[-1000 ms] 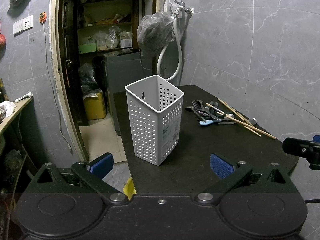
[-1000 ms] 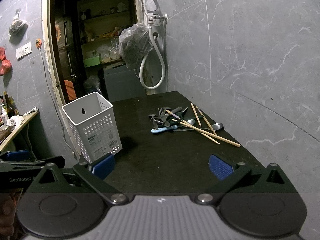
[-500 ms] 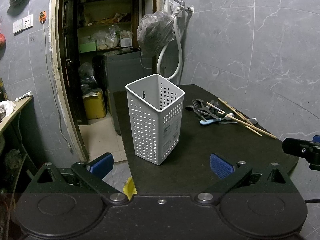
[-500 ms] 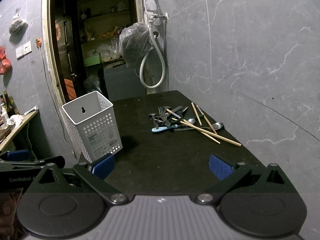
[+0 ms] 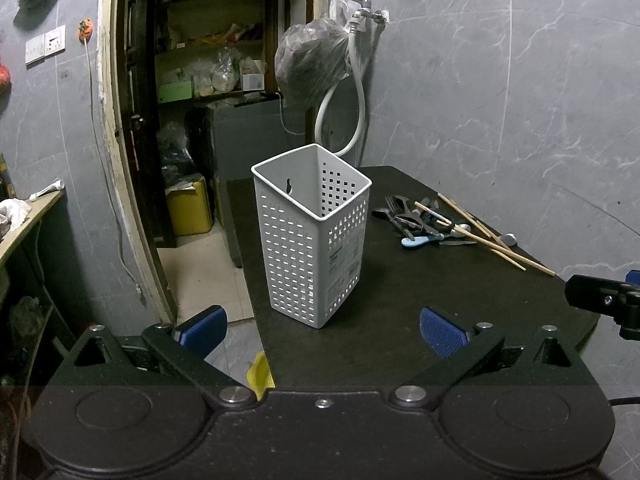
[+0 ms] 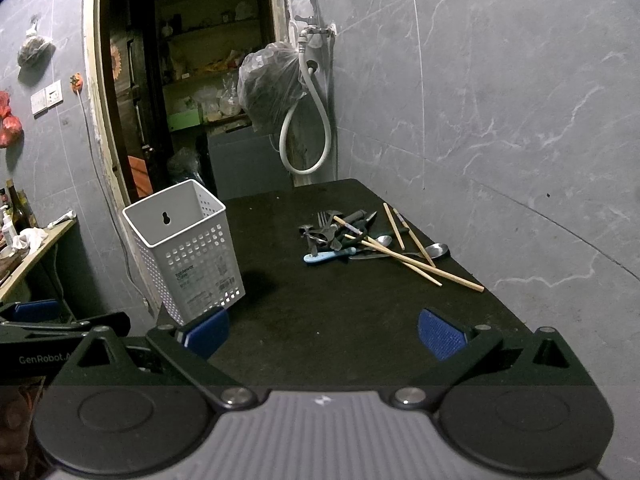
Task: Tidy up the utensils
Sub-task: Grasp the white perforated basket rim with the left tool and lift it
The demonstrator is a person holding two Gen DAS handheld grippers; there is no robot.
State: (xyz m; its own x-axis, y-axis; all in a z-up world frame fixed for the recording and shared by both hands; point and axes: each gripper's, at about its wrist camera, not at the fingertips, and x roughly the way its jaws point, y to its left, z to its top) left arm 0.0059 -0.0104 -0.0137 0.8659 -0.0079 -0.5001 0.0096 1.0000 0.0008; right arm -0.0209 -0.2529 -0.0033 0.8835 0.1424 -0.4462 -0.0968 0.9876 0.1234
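A dark, matte rectangular tabletop [image 5: 400, 300] stood against a grey marbled tile wall [image 5: 520, 100], with an open doorway [image 5: 200, 100] to a cluttered storeroom beyond its far left corner. On the tabletop's left side, close to the left edge, a tall white perforated plastic utensil basket [image 5: 312, 240] stood upright and empty, a keyhole slot in its back wall and a printed label on one side. Well apart from the basket, toward the wall side of the tabletop, lay a loose heap of metal forks, spoons and dark-handled utensils [image 6: 336, 234], all touching or overlapping. Several pale wooden chopsticks [image 6: 416, 266] crossed the heap and fanned out on the side away from the basket, and a light-blue-handled utensil [image 6: 326, 257] lay at the edge of the heap nearest the camera.

The left gripper [image 5: 320, 326] hovered just short of the basket, its blue-padded fingers [image 5: 442, 336] spread wide and holding nothing. The right gripper [image 6: 324, 332] hung over the tabletop's near edge, to the right of the basket and short of the heap, likewise wide apart and empty.

A grey plastic bag [image 6: 272, 88] and a white hose [image 6: 304, 140] hung from a wall tap beyond the basket.
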